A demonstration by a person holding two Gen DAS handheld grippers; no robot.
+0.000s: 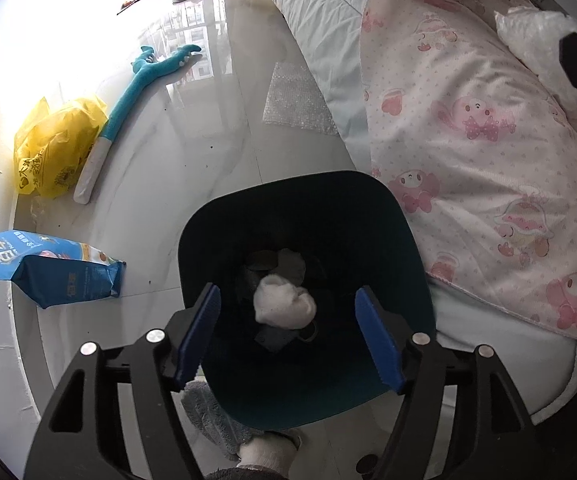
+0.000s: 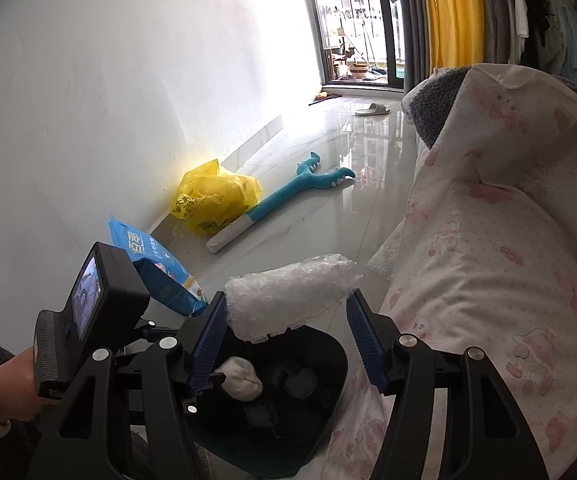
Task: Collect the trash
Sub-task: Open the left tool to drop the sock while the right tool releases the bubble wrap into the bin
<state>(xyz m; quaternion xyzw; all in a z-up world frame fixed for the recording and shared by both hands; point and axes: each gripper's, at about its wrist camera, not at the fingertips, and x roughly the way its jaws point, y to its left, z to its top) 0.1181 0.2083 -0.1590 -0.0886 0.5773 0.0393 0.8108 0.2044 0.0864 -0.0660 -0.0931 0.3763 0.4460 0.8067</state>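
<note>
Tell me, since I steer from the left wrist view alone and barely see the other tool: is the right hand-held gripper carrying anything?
Observer: Yes. The right hand-held gripper holds a crumpled roll of bubble wrap between its blue pads.
Operator: Is it over the bin yet?
Observer: Not yet, it seems. In the right wrist view the bin opens below the fingers, nearer the camera than the bubble wrap, which sits beside the pink quilt.

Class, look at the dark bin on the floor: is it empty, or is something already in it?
Not empty. The bin holds a white wad and darker scraps at its bottom.
</note>
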